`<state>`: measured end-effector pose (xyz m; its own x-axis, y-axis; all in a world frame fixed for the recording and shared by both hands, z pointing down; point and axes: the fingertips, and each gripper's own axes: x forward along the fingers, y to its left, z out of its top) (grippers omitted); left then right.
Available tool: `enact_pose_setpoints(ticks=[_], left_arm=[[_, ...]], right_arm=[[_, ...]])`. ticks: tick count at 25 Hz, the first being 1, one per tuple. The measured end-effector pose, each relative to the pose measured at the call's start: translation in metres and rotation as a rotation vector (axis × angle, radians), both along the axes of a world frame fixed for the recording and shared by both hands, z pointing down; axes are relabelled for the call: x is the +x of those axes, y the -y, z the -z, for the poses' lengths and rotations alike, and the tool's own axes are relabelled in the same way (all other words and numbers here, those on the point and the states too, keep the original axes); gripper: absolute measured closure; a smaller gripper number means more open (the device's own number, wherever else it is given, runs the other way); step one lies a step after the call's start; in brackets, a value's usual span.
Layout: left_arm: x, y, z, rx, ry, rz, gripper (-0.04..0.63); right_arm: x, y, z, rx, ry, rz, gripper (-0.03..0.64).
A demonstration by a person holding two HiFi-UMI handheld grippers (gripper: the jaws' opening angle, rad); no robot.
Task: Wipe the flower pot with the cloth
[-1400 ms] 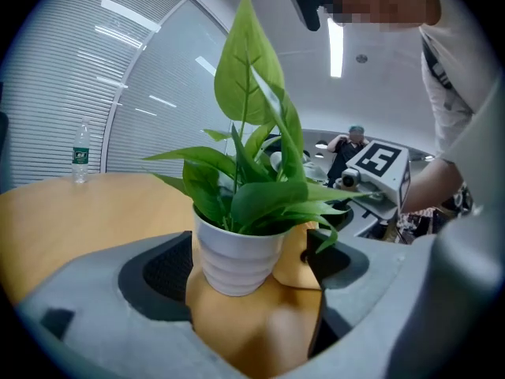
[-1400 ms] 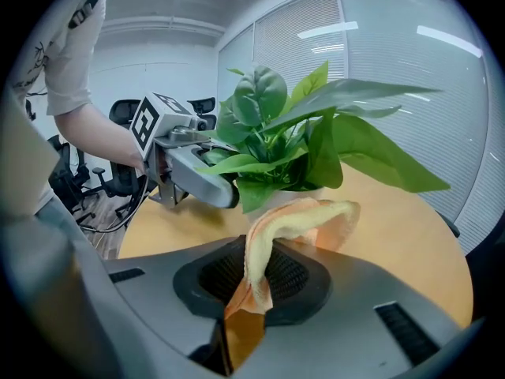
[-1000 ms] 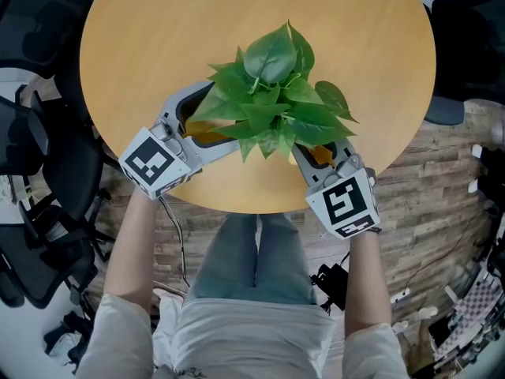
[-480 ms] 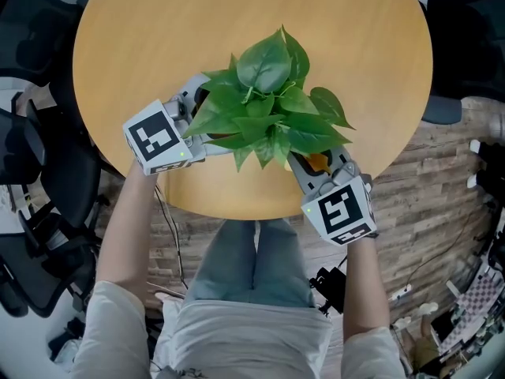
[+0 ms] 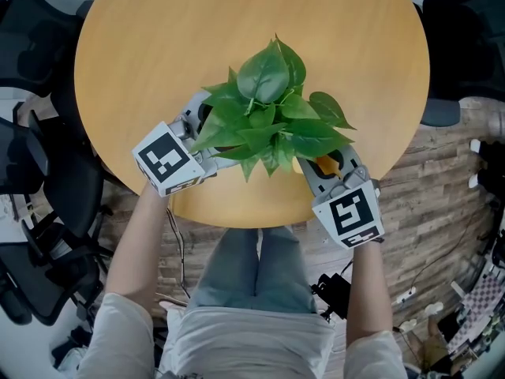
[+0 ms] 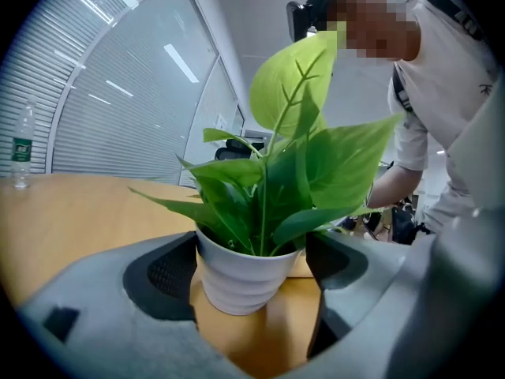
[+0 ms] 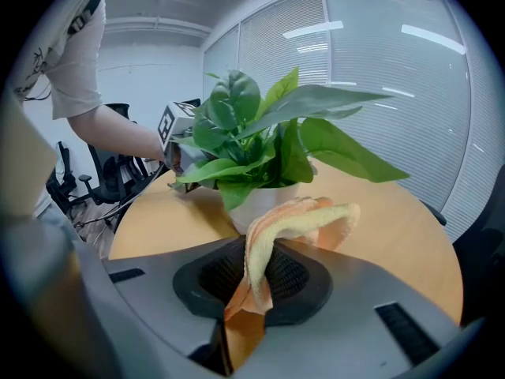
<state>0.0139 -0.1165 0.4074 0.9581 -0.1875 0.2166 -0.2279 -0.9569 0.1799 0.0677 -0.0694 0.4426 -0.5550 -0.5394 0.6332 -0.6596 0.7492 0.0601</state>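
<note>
The left gripper (image 6: pixel 252 253) is holding the white ribbed pot (image 6: pixel 239 283), its jaws closing on the rim with a pad touching each side. The pot is sitting upright on the round wooden table (image 5: pixel 158 38), toward the edge nearest the person, and its green leaves (image 5: pixel 268 117) are spreading over both grippers' tips in the head view. The right gripper (image 7: pixel 251 281) is pinching the orange cloth (image 7: pixel 300 218) tightly between its closed jaws. The cloth is rising out of the jaws and folding over toward the pot, its free end hanging just in front of the pot's wall; whether it is touching the pot cannot be told. The two grippers are flanking the plant, left at the person's left and right at the near right. A bottle (image 6: pixel 22 144) is standing far off on the table in the left gripper view.
</note>
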Motion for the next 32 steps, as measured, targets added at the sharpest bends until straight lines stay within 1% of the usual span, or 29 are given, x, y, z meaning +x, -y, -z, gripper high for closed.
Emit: enact_pose_setpoints(ticks=[4,8,11,16,22,32], left_arm=[[0.006,-0.001,-0.001,0.005,-0.002,0.069,0.153],[0.008,0.0,-0.002,-0.008,-0.016,0.147,0.153],[0.007,0.0,-0.002,-0.004,-0.007,0.189,0.155],[0.008,0.0,-0.002,-0.014,0.017,0.235,0.153],[0.007,-0.002,-0.002,-0.021,0.014,0.279,0.153],[0.015,0.0,-0.003,-0.022,0.038,0.379,0.153]], right_arm=[[0.015,0.017,0.001,0.021,-0.048,-0.01,0.561],[0.008,0.027,0.001,0.047,-0.103,0.028,0.561],[0.005,0.029,0.001,0.065,-0.142,0.03,0.561],[0.003,0.026,0.0,0.064,-0.154,0.03,0.561],[-0.002,0.015,-0.001,0.06,-0.155,0.047,0.561],[-0.002,0.006,-0.002,0.057,-0.149,0.063,0.561]])
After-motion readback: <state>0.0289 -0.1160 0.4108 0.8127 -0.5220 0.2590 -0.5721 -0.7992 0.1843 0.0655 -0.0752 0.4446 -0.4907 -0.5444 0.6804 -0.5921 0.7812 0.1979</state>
